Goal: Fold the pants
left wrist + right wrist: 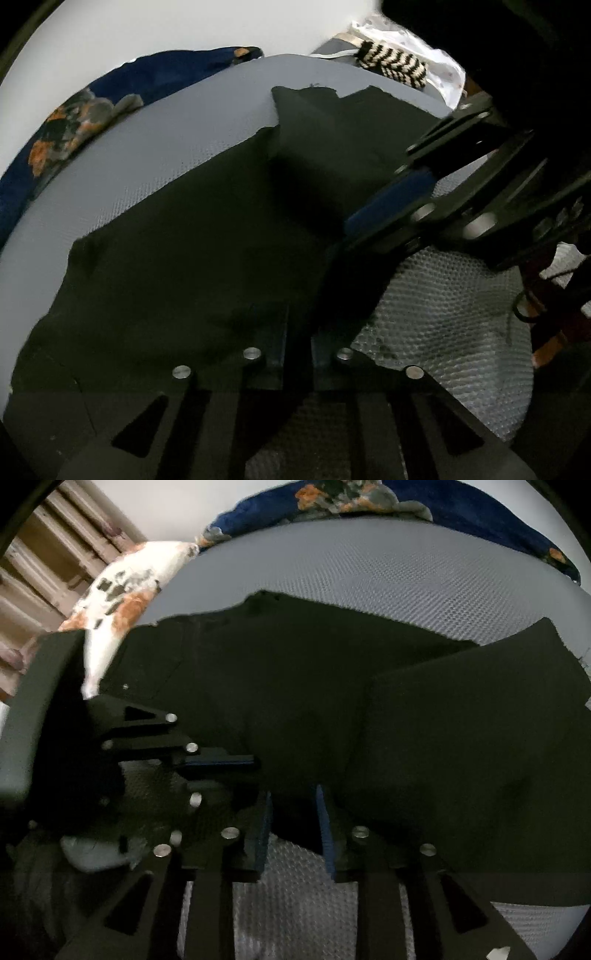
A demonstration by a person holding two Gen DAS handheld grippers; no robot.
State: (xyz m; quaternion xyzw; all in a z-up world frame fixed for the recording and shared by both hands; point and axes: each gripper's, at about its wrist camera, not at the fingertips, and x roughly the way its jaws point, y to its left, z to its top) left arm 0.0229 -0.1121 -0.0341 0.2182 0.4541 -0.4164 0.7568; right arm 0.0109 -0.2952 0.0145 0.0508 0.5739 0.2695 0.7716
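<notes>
The black pants [207,236] lie spread on a grey textured mattress [177,140], with one part folded over at the far side [332,133]. They also fill the right wrist view [369,716]. My left gripper [298,332] sits at the near edge of the pants, its jaws narrow with dark cloth between them. My right gripper [293,812] is at the pants' near edge, its blue pads [327,834] a small gap apart over the cloth edge. The right gripper also shows in the left wrist view [388,206], and the left gripper in the right wrist view [221,760].
A dark blue floral blanket [74,122] lies along the far edge of the mattress, also in the right wrist view [369,502]. A black-and-white striped item [391,62] and white cloth [439,62] lie at the back right. A white floral pillow [122,602] lies at left.
</notes>
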